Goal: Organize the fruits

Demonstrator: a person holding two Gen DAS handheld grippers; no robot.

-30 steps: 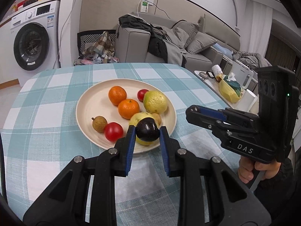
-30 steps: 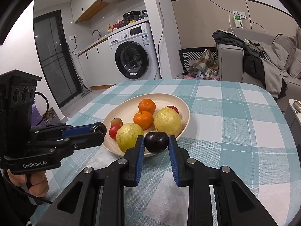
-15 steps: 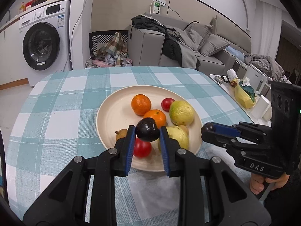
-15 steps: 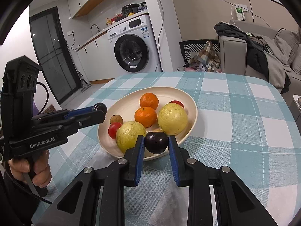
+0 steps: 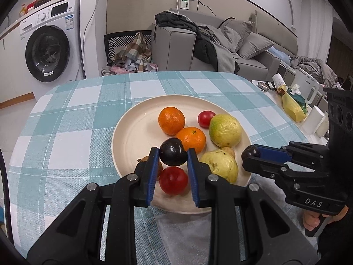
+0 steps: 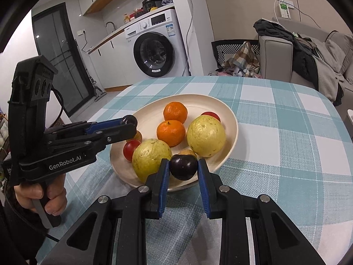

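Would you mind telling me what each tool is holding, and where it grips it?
Each holds a dark plum by its sides: the left tool its plum, the right tool its plum.

A white front-loading washing machine [image 6: 154,48] stands under a counter by a dark glass door [image 6: 59,61]. Across the room, a grey sofa [image 5: 176,46] carries heaped clothes and cushions — beige panelled walls behind.

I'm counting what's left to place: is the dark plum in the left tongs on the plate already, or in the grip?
In the grip. The left tongs are shut on the dark plum, above the plate.
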